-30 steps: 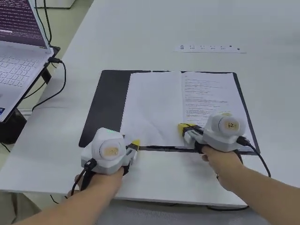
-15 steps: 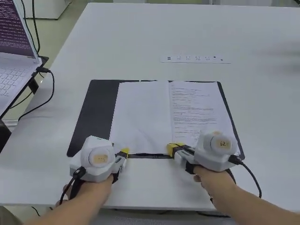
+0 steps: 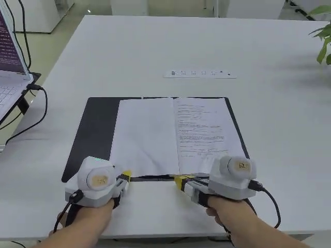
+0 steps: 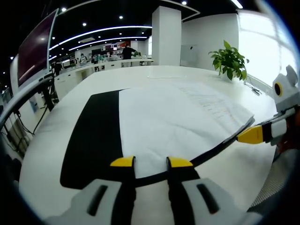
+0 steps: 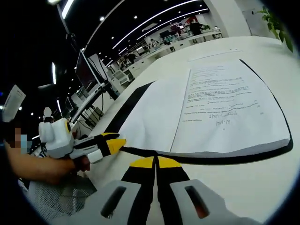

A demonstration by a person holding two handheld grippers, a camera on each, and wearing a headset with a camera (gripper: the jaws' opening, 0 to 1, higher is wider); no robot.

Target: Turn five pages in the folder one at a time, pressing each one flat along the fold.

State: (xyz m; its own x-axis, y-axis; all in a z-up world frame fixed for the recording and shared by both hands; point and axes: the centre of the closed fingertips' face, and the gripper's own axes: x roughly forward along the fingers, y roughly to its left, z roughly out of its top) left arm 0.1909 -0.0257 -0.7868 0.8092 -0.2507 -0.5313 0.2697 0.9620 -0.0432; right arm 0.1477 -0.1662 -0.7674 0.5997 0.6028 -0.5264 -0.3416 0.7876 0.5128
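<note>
At the near edge of the white table (image 3: 279, 155), the person is holding both grippers just short of the open black flat folder (image 3: 95, 134). The left gripper (image 3: 125, 176) is sitting near the folder's near edge, below the blank white left page (image 3: 147, 137). In the left gripper view its yellow-tipped jaws are standing apart with a narrow gap, released and grasping nothing. The right gripper (image 3: 179, 181) is pointing left along the near edge of the folder, just by the fold. In the right gripper view its yellow tips are pressing together, clenched on nothing.

The folder is lying flat in the middle of the table. Its black cover is showing to the left of the blank page. The printed white right page (image 3: 201, 129) is lying on the right side. Beyond the folder, a white power strip (image 3: 200, 74) is lying across the table. At the far left, a black cable (image 3: 36, 111) is running to a white laptop (image 3: 8, 82). At the far right, a green leafy plant (image 3: 323, 39) is standing.
</note>
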